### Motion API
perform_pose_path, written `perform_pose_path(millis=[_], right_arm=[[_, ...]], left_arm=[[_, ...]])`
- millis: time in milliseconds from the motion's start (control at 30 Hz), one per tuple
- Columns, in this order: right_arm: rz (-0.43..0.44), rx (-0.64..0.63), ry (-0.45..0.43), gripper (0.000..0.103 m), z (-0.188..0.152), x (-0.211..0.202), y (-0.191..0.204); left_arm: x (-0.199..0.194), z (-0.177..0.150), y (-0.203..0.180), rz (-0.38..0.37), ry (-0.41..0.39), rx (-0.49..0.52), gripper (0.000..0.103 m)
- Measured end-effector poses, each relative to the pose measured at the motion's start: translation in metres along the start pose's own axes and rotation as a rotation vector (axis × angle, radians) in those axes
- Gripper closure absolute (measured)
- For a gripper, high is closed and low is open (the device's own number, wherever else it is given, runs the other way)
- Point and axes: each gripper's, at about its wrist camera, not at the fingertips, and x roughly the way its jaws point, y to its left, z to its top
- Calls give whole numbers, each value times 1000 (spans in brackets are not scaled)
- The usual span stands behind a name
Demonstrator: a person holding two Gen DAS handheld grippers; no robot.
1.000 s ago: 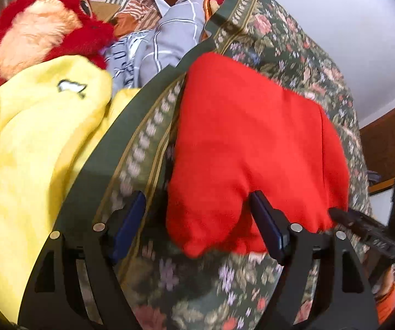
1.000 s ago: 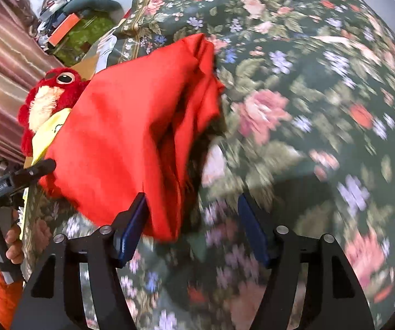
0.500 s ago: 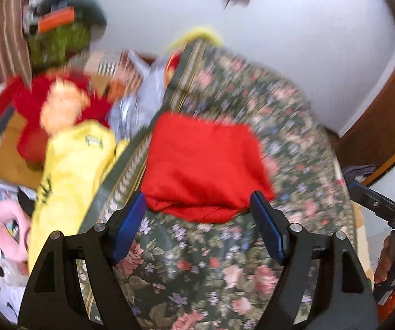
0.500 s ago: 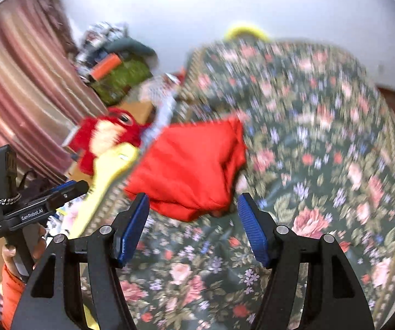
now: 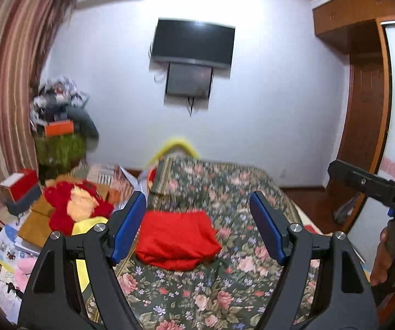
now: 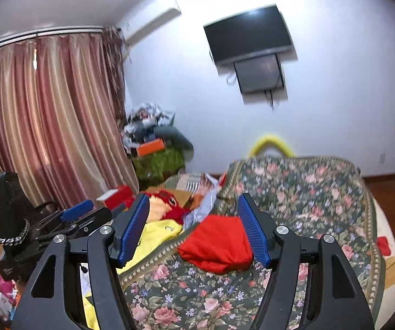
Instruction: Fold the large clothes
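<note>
A folded red garment (image 5: 176,240) lies on the floral bedspread (image 5: 224,288), near its left border. It also shows in the right wrist view (image 6: 216,243). My left gripper (image 5: 197,227) is open and empty, held well back from and above the garment. My right gripper (image 6: 194,231) is open and empty too, also raised away from the garment. The right gripper's body shows at the right edge of the left wrist view (image 5: 373,189). The left gripper's body shows at the left of the right wrist view (image 6: 68,220).
A yellow garment (image 6: 156,233) and a red plush toy (image 5: 76,206) lie left of the bed among boxes and papers. A cluttered green pile (image 5: 60,148) stands by striped curtains (image 6: 46,115). A TV (image 5: 193,44) hangs on the far wall. A wooden wardrobe (image 5: 362,82) is at right.
Both grippers have pulled back and up from close over the red garment. The garment lies folded on the bed, and the whole room has come into view.
</note>
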Motion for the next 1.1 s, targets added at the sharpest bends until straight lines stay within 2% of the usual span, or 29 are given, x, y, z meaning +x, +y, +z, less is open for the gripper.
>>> perform_pose_path(millis=[200,267,367,400,467,567,733,1100], right_arm=[[-46,-63,-65,39,-14,-26,22],[-71,-75,-79,30,-17,-29,25],[-110,-80,-96,14,-20,-33,27],[-121,-79,-97,12,-21,-33,27],[-140,-76,-90,0,-21,-32,25],[-157,-68,-82,0,-23,-33,20],[-155,-33,-68,0,-22,-38,13],[-164,-52,-61,0,-26,-41,18]], left_arm=[[-36,-7,-12,43,-95,22,26],[-43,-11,-17,64,-116,42,24],[-47,-19,-22,97,-127,61,7],[-50,-21,-24,98,-128,60,5],[-50,-23,-24,97,-124,55,4],[-49,-24,-23,98,-115,49,1],[-50,-27,-24,83,-99,41,1],[-48,-32,-28,85,-86,49,0]])
